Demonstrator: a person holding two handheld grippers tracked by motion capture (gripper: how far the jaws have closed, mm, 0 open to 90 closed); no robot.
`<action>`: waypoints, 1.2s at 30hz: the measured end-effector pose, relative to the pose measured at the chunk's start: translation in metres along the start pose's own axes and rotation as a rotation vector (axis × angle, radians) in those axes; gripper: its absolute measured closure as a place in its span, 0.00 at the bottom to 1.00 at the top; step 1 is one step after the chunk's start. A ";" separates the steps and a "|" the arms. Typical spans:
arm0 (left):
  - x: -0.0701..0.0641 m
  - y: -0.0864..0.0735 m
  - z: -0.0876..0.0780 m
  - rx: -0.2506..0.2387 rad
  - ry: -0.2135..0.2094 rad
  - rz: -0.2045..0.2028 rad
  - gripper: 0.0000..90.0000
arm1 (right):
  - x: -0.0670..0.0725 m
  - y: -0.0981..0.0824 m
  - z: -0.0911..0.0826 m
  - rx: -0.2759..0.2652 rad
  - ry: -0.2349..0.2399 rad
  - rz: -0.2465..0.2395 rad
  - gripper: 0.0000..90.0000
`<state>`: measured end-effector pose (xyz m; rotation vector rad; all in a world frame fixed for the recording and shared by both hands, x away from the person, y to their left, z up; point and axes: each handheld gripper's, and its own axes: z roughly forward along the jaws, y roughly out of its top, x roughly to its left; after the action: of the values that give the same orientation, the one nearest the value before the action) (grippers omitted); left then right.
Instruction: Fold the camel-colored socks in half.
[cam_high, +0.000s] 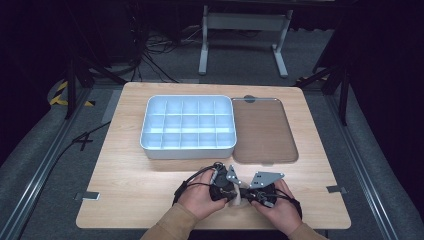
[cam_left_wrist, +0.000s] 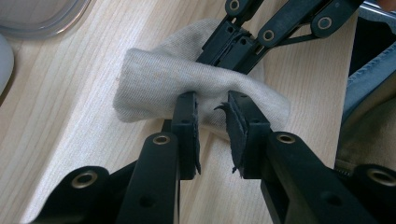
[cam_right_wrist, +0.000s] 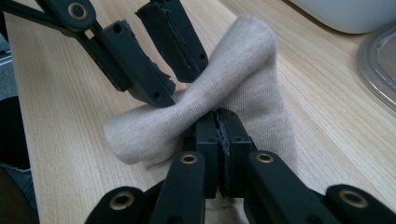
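Your right gripper (cam_right_wrist: 219, 126) has its fingers pinched tight on the middle of a beige sock (cam_right_wrist: 233, 88). Your left gripper (cam_left_wrist: 212, 116) holds its fingers slightly apart at the sock's fold. The sock lies on the table (cam_high: 150, 190), near its front edge, in front of the divided tray (cam_high: 187, 150).

I see a light wooden table (cam_high: 125, 165). On it, toward the far side, sits a pale blue tray (cam_high: 188, 150) split into compartments, and just beside it on my right lies a brown lid (cam_high: 262, 130), flat. Near my edge, a beige sock (cam_high: 238, 199) rests on the wood. Tape strips (cam_high: 90, 196) mark both side edges.
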<state>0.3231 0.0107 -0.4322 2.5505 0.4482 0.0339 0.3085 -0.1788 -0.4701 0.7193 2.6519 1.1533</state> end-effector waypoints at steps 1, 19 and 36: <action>0.000 0.000 0.000 0.000 -0.001 -0.001 0.82 | 0.000 0.000 0.000 0.000 0.001 0.001 0.98; 0.002 -0.004 -0.003 0.002 -0.014 -0.027 0.82 | -0.021 0.000 -0.039 0.135 -0.048 0.058 0.95; -0.002 0.000 -0.003 -0.029 -0.017 -0.017 0.80 | -0.010 -0.001 -0.019 0.162 -0.019 0.013 0.98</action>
<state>0.3208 0.0118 -0.4299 2.5162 0.4595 0.0129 0.3100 -0.1967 -0.4582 0.7707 2.7524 0.9374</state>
